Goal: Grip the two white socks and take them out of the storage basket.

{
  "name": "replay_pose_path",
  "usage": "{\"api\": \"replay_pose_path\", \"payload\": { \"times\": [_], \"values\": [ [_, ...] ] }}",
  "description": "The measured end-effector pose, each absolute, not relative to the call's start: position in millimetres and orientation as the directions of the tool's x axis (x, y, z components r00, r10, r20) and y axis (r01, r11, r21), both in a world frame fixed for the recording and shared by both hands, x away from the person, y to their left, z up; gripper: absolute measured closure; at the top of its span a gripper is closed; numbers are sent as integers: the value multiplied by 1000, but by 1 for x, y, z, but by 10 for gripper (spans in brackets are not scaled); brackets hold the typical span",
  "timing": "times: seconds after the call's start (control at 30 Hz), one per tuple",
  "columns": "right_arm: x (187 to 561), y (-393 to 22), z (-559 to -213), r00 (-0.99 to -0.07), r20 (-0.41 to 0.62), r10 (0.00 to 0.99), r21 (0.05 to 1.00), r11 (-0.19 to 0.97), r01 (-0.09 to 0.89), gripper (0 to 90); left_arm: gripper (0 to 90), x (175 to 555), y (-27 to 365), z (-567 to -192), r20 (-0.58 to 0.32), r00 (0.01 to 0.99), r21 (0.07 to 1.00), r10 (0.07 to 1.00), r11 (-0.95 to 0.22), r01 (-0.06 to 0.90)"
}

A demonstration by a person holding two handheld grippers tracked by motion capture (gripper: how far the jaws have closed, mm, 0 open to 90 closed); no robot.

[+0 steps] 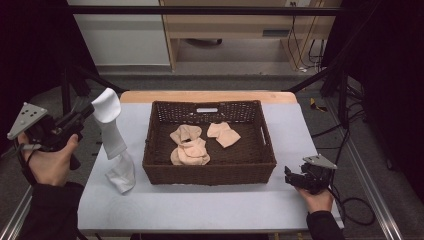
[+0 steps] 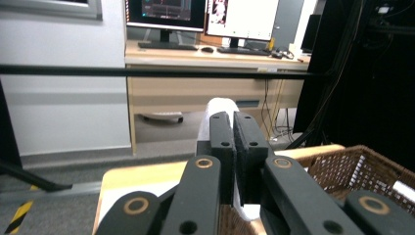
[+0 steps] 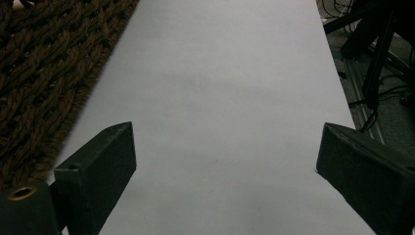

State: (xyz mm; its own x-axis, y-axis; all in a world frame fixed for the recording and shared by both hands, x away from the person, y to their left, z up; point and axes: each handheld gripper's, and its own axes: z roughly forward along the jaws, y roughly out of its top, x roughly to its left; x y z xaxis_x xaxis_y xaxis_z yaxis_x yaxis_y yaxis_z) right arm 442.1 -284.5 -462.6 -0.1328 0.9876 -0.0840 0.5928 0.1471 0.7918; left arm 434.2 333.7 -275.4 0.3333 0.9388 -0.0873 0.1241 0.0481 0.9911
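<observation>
A long white sock (image 1: pixel 113 142) hangs from my left gripper (image 1: pixel 93 110), which is shut on its top end at the table's left edge; its lower end rests crumpled on the table beside the basket. In the left gripper view the jaws (image 2: pixel 234 125) are pressed together with the white sock (image 2: pixel 221 105) showing above and below them. A dark brown wicker basket (image 1: pixel 209 172) stands mid-table and holds beige folded socks (image 1: pixel 191 151). My right gripper (image 1: pixel 290 175) rests on the table right of the basket, open and holding nothing; its jaws (image 3: pixel 225 152) stand wide over bare table.
The table (image 1: pixel 200 205) has a pale grey cover, with a bare strip in front of the basket. The basket wall (image 3: pixel 44 83) lies just left of the right gripper. Black frame bars, cables and a desk stand beyond the table's far edge.
</observation>
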Motion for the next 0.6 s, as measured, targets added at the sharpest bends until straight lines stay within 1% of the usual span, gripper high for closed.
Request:
{"api": "replay_pose_path", "payload": {
  "times": [0.07,0.13,0.33,0.37,0.4,0.43,0.47,0.5,0.53,0.6],
  "values": [
    [442,-285,-463,-135,-88,987,791,151,593,80,871,433,335,-280,-91,332,990,939,49,131],
    [442,-285,-463,-134,-89,987,791,152,592,80,871,432,339,-293,-118,333,985,935,68,158],
    [442,-285,-463,-135,-90,987,790,153,594,80,870,432,340,-320,-138,330,974,934,67,217],
    [442,-284,-463,-135,-91,987,789,154,594,80,870,432,340,-320,-138,330,974,934,67,217],
    [442,-284,-463,-134,-91,987,790,154,594,80,870,433,340,-330,-141,324,968,936,61,243],
    [442,-284,-463,-135,-92,987,790,155,593,80,871,433,340,-330,-141,324,968,936,61,243],
    [442,-284,-463,-134,-93,987,790,155,593,80,870,434,340,-340,-145,322,960,936,55,273],
    [442,-284,-463,-134,-93,987,790,155,593,80,870,434,340,-340,-145,322,960,936,55,273],
    [442,-284,-463,-133,-90,987,788,153,596,80,870,435,340,-350,-145,320,953,936,46,298],
    [442,-284,-463,-134,-89,987,788,152,597,80,870,436,340,-361,-149,319,947,936,43,318]
  ]
}}
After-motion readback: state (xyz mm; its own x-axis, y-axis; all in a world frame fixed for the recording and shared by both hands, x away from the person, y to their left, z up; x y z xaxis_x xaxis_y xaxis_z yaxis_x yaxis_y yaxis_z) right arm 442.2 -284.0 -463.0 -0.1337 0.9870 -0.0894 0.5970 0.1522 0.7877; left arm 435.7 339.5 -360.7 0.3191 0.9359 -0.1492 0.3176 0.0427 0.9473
